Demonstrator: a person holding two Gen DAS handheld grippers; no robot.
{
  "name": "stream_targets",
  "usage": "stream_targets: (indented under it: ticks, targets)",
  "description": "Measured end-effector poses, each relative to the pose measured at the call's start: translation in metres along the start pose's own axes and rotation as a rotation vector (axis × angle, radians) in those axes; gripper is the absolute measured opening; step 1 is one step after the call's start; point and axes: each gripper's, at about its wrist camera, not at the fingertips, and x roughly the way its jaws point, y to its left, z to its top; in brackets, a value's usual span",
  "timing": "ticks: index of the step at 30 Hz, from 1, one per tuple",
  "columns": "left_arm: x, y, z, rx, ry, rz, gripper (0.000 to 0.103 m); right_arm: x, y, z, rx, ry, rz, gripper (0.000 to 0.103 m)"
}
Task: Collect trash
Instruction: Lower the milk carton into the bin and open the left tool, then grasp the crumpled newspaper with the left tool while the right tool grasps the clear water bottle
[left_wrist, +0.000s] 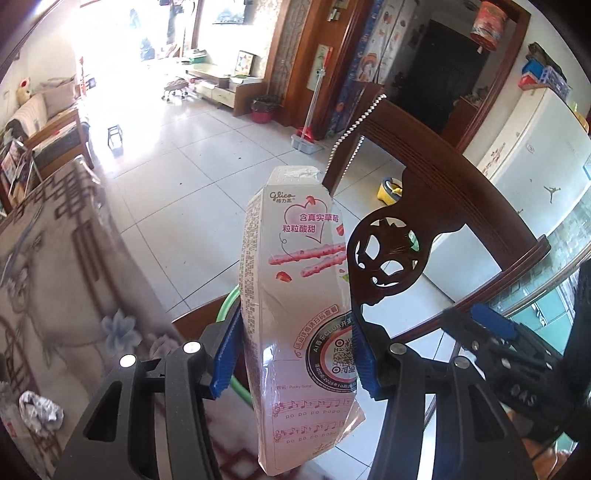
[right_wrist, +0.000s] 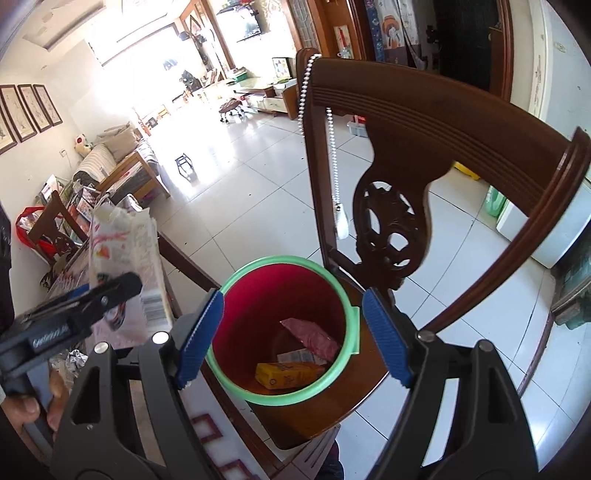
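My left gripper (left_wrist: 291, 358) is shut on a pink and white Pocky snack box (left_wrist: 295, 280), which stands upright between the blue pads. In the right wrist view the same box (right_wrist: 125, 236) shows at the left, beside the bin. My right gripper (right_wrist: 291, 332) is open and empty, right above a red bin with a green rim (right_wrist: 280, 260). The bin stands on a wooden chair seat (right_wrist: 314, 417) and holds a yellow carton (right_wrist: 288, 373), a pink packet (right_wrist: 312, 336) and a scrap of white paper. A crumpled foil ball (left_wrist: 38, 410) lies on the table.
The carved chair back (right_wrist: 424, 122) rises just behind the bin, with a beaded chain (right_wrist: 332, 155) hanging from it. A table with a patterned cloth (left_wrist: 55, 258) is on the left. A hand (right_wrist: 33, 402) holds the left gripper's handle. Tiled floor lies beyond.
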Motion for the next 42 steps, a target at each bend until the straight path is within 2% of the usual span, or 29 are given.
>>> stream_targets:
  ticks: [1, 2, 3, 4, 13, 17, 23, 29, 36, 42]
  targets:
    - [0.003, -0.003, 0.003, 0.001, 0.001, -0.006, 0.054, -0.002, -0.003, -0.001, 0.009, -0.002, -0.003, 0.076]
    - [0.006, -0.005, 0.004, -0.003, 0.003, -0.007, 0.059, -0.004, -0.006, -0.002, 0.016, -0.004, -0.005, 0.076]
    - [0.008, -0.006, 0.006, -0.011, 0.004, -0.004, 0.077, -0.006, -0.009, -0.003, 0.023, -0.007, -0.009, 0.076]
    - [0.008, -0.006, 0.006, -0.019, 0.002, -0.003, 0.086, -0.007, -0.010, -0.004, 0.028, -0.007, -0.011, 0.076]
    - [-0.029, 0.006, -0.003, -0.019, -0.043, 0.004, 0.086, -0.019, 0.000, -0.014, 0.036, -0.016, -0.007, 0.076]
    - [-0.058, 0.022, -0.009, -0.042, -0.078, 0.005, 0.086, -0.024, 0.022, -0.017, 0.013, -0.026, 0.014, 0.077]
    - [-0.112, 0.060, -0.034, -0.108, -0.143, 0.031, 0.086, -0.035, 0.071, -0.027, -0.042, -0.040, 0.053, 0.080]
    - [-0.159, 0.117, -0.074, -0.187, -0.168, 0.080, 0.086, -0.040, 0.130, -0.049, -0.110, -0.019, 0.118, 0.081]
    - [-0.210, 0.197, -0.131, -0.303, -0.178, 0.205, 0.086, -0.044, 0.205, -0.079, -0.213, 0.010, 0.178, 0.083]
    - [-0.236, 0.276, -0.194, -0.458, -0.134, 0.326, 0.086, -0.044, 0.256, -0.107, -0.286, 0.042, 0.225, 0.084]
